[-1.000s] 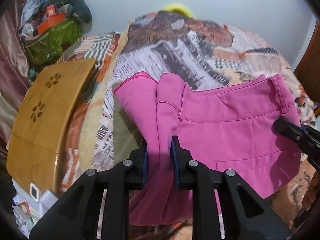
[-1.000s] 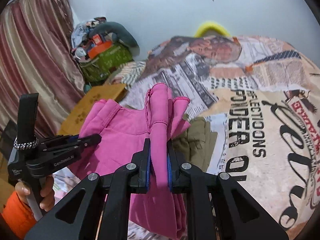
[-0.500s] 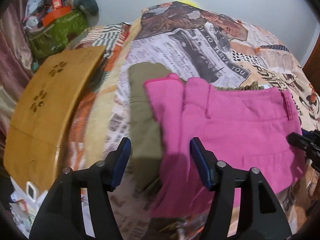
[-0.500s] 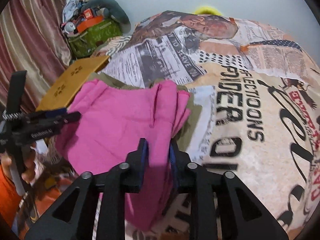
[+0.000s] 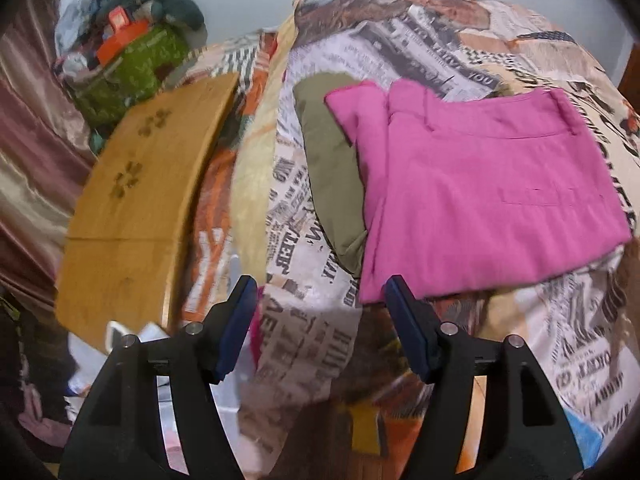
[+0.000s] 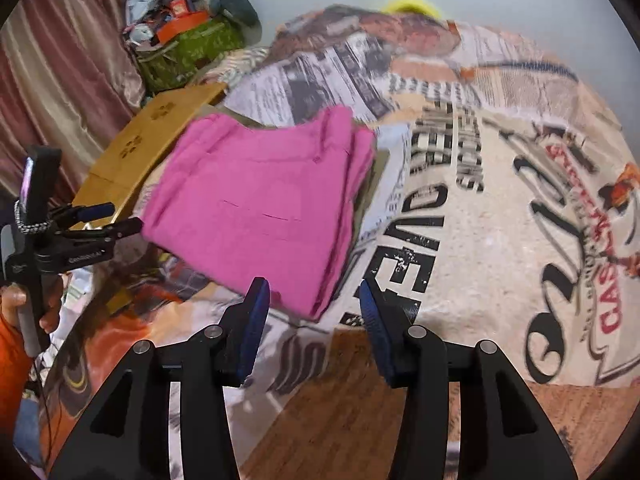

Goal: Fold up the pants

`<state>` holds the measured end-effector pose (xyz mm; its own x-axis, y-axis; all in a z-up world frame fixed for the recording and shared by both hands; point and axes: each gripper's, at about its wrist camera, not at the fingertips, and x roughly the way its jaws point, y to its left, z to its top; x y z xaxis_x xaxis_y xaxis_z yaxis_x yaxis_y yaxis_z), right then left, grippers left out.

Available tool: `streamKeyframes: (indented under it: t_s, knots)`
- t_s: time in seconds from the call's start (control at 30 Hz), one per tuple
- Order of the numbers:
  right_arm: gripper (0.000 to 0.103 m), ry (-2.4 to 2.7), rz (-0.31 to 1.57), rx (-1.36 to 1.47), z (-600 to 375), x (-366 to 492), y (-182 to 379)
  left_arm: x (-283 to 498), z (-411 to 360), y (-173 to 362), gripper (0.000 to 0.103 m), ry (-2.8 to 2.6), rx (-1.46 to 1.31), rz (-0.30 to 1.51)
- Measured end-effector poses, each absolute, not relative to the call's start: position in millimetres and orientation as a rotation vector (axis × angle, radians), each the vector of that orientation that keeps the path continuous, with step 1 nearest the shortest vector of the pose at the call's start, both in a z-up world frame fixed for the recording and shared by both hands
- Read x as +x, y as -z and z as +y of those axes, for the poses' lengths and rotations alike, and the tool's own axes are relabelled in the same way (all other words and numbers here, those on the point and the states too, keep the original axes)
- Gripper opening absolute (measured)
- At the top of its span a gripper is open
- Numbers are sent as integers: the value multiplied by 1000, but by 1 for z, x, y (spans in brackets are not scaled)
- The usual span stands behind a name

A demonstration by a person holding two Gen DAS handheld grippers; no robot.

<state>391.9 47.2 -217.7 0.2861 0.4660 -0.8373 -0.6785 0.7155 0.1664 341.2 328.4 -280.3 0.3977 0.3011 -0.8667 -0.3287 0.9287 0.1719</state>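
Tongs first: the left gripper point(image 5: 316, 312) fills the bottom of its own view with its jaws spreading apart and only printed bedspread point(image 5: 308, 344) between the blue pads; nothing is held. Just above its right pad lies the lower left corner of the pink pants point(image 5: 480, 200), apart from the pad. The right gripper point(image 6: 314, 308) at the bottom of its view is likewise spreading, and the near corner of the pants point(image 6: 260, 208) lies just beyond the gap, with neither pad pressing on it.

Outward, the pants lie folded into a flat block on the bed, waistband toward the upper right in the left view. An olive garment point(image 5: 332, 168) sticks out from under their left edge. In the right view the stacked folded edges run down the pants' right side, and right of that the bedspread is wide and bare. At the left of that view a hand point(image 6: 24, 312) holds the left gripper point(image 6: 108, 220) just beside the pants' left edge. A wooden board point(image 5: 132, 208) lies beyond the bed's left edge, with a cluttered pile point(image 5: 128, 56) at upper left. Wooden floor point(image 6: 340, 400) shows below the bed's near edge.
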Motion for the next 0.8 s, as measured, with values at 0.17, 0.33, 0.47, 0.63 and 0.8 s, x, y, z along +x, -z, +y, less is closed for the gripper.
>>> streamKeyframes:
  t_s: [0.17, 0.33, 0.47, 0.63, 0.8]
  knots:
    - [43, -797, 906, -220, 42, 372, 168, 323, 302, 228, 66, -380, 36, 998]
    - [43, -818, 749, -184, 31, 343, 110, 290, 260, 153, 67, -341, 90, 837]
    - [43, -843, 621, -132, 16, 311, 65, 255, 231, 96, 67, -335, 98, 699]
    - [43, -869, 457, -86, -7, 264, 15, 200, 200, 27, 69, -325, 65, 496]
    - [43, -900, 296, -52, -30, 211, -21, 139, 169, -23, 79, -301, 61, 291]
